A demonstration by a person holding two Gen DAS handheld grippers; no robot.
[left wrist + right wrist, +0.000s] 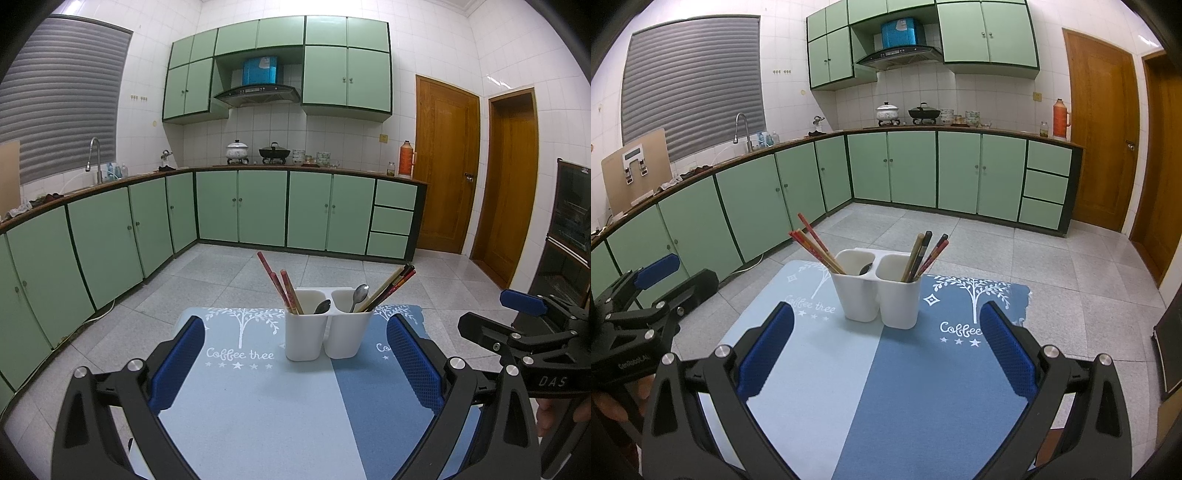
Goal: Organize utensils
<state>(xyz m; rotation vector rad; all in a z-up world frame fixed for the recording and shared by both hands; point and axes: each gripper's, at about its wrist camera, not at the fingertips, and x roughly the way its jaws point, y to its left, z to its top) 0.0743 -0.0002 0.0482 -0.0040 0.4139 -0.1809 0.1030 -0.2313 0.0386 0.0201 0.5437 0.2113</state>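
Note:
A white two-cup utensil holder (325, 332) (879, 295) stands on a two-tone blue mat (266, 406) (857, 387). Its left cup holds red chopsticks (280, 284) (816, 245) and a spoon (322, 306). Its right cup holds a spoon (359, 295) and dark and red chopsticks (391, 286) (925, 256). My left gripper (295, 362) is open and empty, short of the holder. My right gripper (886, 350) is open and empty, also short of the holder. Each gripper shows at the edge of the other's view: the right one (524, 321), the left one (646, 291).
The mat lies on a small table over a grey tiled floor (207, 269). Green cabinets (258, 206) line the far wall and left side. Wooden doors (447, 162) stand at the right, and a dark glass-fronted cabinet (572, 229) at the far right.

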